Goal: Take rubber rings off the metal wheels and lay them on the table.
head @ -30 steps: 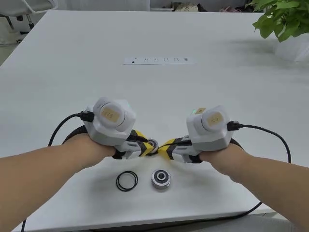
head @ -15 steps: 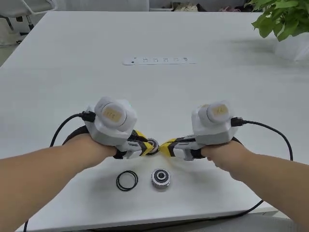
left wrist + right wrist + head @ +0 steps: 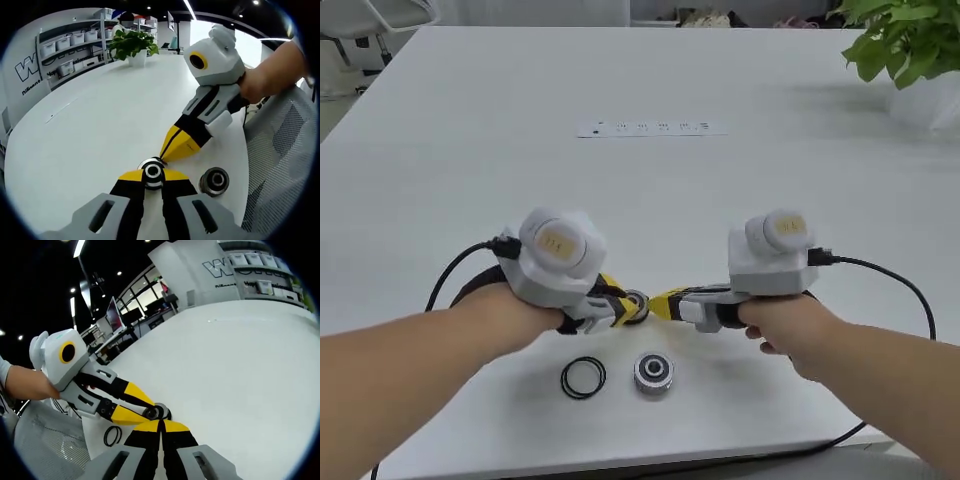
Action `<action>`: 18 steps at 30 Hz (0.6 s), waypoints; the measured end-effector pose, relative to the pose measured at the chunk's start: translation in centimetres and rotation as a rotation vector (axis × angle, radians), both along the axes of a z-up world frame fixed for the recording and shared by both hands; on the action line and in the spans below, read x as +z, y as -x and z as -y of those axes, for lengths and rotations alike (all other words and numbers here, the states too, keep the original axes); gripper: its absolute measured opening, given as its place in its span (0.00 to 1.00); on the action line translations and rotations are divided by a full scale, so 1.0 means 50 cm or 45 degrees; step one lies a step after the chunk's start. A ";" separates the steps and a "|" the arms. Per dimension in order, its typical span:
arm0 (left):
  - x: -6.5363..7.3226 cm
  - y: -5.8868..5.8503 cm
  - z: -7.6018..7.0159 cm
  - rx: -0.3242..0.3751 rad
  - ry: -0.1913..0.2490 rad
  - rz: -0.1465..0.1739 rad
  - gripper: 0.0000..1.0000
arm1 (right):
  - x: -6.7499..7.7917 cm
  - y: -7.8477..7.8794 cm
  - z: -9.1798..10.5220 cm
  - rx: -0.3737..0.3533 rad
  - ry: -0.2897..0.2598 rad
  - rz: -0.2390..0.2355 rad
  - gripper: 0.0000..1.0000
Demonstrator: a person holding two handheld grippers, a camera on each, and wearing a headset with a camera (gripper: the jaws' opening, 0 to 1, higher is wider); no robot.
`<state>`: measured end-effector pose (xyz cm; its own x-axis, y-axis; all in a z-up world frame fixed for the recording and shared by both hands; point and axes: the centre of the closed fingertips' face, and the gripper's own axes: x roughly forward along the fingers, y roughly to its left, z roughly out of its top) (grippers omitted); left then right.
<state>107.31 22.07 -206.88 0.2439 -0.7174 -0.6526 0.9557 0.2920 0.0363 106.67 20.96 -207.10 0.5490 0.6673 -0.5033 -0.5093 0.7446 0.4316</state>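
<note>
Taking the small round metal wheel [image 3: 653, 370] lying on the white table [image 3: 520, 150] as the anchor: the black rubber rings [image 3: 583, 376] lie just left of it, not touching. A second metal wheel [image 3: 635, 302] sits just behind it, between the left gripper [image 3: 620, 308] and the right gripper [image 3: 662, 302]. The flat white power strip [image 3: 650, 127] is far behind it, and the leafy green potted plant [image 3: 905, 40] is way off back-right.

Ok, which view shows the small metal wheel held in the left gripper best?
Left gripper view: the small metal wheel sits face-on between the left gripper's yellow tips, hub and rim clear. Head view shows it tiny, squeezed between that and the right gripper. Right gripper view catches it angled, partly covered by gripper tips.
</note>
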 end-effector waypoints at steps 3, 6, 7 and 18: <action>0.000 0.000 0.000 0.002 0.000 0.000 0.08 | 0.002 0.001 -0.004 0.005 -0.008 0.001 0.00; 0.000 0.000 0.000 0.003 0.001 0.002 0.08 | 0.004 0.001 -0.008 0.013 -0.018 0.006 0.00; 0.000 0.000 0.000 0.003 0.000 0.003 0.08 | 0.005 0.001 -0.010 0.015 -0.023 0.006 0.00; 0.000 0.000 0.001 -0.006 0.003 0.004 0.08 | 0.020 0.006 -0.026 0.061 -0.094 0.020 0.00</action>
